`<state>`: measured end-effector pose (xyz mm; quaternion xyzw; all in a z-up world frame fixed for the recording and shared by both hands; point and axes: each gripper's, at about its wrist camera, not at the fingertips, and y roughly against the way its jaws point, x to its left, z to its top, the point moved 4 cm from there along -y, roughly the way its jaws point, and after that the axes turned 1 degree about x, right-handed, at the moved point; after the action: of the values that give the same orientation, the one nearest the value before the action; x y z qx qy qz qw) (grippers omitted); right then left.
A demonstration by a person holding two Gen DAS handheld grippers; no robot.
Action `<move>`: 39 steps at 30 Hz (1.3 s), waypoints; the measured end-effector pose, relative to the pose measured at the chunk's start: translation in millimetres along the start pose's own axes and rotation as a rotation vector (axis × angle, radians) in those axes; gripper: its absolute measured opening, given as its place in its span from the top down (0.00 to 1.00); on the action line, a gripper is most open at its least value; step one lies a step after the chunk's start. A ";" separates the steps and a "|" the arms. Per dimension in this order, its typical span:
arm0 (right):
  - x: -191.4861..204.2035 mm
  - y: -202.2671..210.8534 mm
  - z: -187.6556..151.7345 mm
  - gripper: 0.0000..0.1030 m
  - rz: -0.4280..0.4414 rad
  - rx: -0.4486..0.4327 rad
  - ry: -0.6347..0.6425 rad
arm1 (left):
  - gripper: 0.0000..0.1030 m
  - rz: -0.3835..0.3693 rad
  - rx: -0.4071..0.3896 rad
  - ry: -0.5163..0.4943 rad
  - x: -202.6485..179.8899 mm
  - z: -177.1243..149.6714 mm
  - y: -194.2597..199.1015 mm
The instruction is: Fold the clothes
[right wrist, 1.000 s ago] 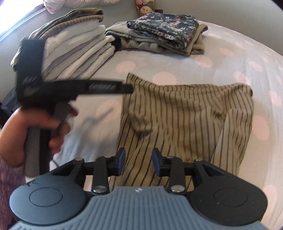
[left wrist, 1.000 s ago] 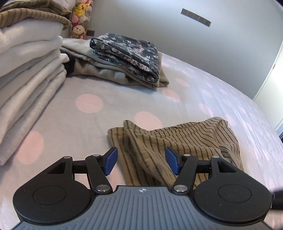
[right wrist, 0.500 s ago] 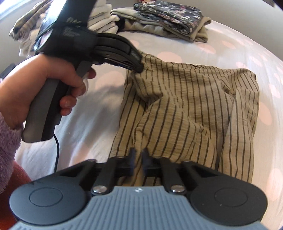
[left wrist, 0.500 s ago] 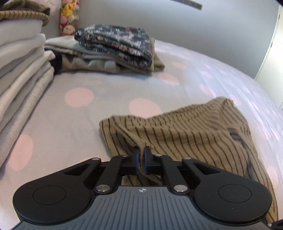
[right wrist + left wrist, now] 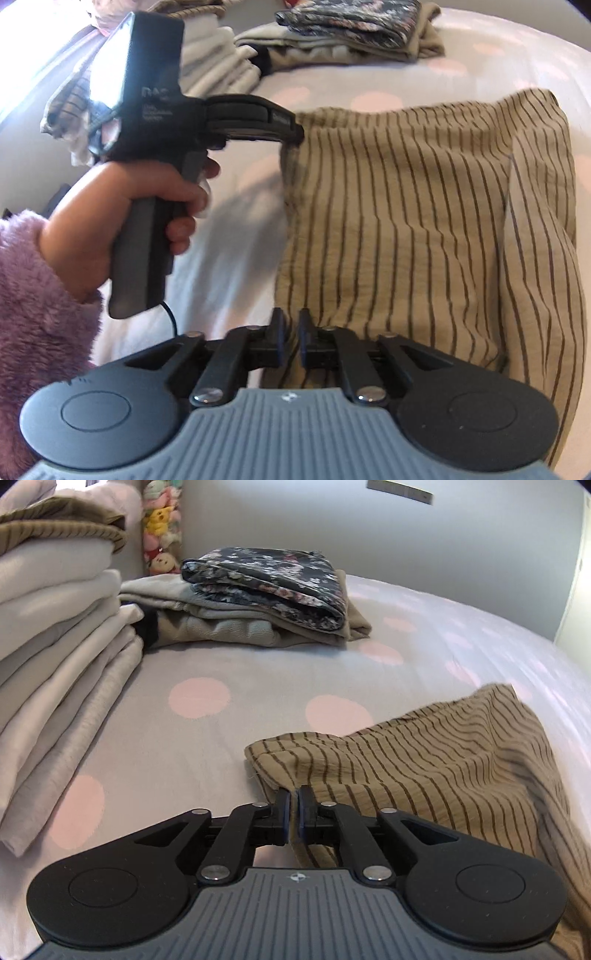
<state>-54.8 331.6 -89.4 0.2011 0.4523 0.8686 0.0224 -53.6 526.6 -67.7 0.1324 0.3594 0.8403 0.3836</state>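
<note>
A tan striped garment [image 5: 443, 760] lies crumpled on the dotted bed sheet [image 5: 199, 738]. My left gripper [image 5: 294, 805] pinches its far left corner, cloth showing between the pads; the jaws are opening slightly. In the right wrist view the same left gripper [image 5: 295, 133], held by a hand [image 5: 122, 206], grips that corner. My right gripper [image 5: 290, 328] holds the near left edge of the garment [image 5: 424, 206]. Its jaws are opening a little, with fabric between them. The edge runs taut between the two grippers.
A tall pile of folded pale cloths [image 5: 55, 646] stands at the left. A folded floral piece [image 5: 273, 579] tops a beige stack at the back. Plush toys [image 5: 162, 528] sit against the wall. A fuzzy purple sleeve [image 5: 37, 295] fills the near left.
Both grippers went from open to closed on the garment's left edge. The left gripper took the far corner and the edge now stretches straight between them.
</note>
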 end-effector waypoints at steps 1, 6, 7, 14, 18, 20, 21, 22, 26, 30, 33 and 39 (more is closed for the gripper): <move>-1.2 4.1 0.1 0.76 0.008 -0.008 -0.006 | 0.81 -0.001 -0.002 -0.004 -1.0 0.2 1.9; -13.8 42.2 1.3 0.65 -0.026 -0.076 0.014 | 0.58 0.016 -0.026 -0.027 -5.3 1.2 12.2; -20.5 50.4 2.1 0.65 -0.043 -0.093 0.011 | 0.58 0.027 -0.034 -0.033 -5.7 1.3 14.2; -97.6 82.2 18.8 0.65 -0.266 -0.170 -0.077 | 0.58 0.044 -0.054 -0.030 -5.9 3.1 20.4; -141.1 85.0 28.3 0.65 -0.325 -0.176 -0.148 | 0.58 0.027 -0.029 -0.068 -13.0 -0.6 14.9; -158.8 83.5 34.9 0.65 -0.326 -0.172 -0.173 | 0.58 0.022 -0.012 -0.089 -17.2 -3.1 10.1; -166.6 82.6 38.1 0.65 -0.318 -0.170 -0.181 | 0.58 0.027 -0.002 -0.100 -18.8 -4.5 6.8; -172.8 78.5 40.9 0.65 -0.309 -0.164 -0.190 | 0.58 0.032 0.009 -0.108 -20.1 -6.2 3.4; -193.6 49.7 48.0 0.65 -0.232 -0.121 -0.235 | 0.58 0.037 0.046 -0.127 -23.6 -12.3 -6.9; -202.7 25.3 46.9 0.76 -0.188 -0.091 -0.257 | 0.58 0.041 0.072 -0.141 -25.1 -17.0 -15.8; -205.8 21.8 44.9 0.98 -0.172 -0.100 -0.262 | 0.58 0.046 0.096 -0.142 -23.9 -20.3 -22.3; -231.8 36.5 39.5 0.99 -0.241 -0.130 -0.317 | 0.58 0.072 0.088 -0.139 -20.6 -22.0 -25.4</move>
<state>177.8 289.6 -116.6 0.2776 0.4069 0.8445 0.2100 -36.8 511.7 -100.1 0.2203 0.3636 0.8257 0.3709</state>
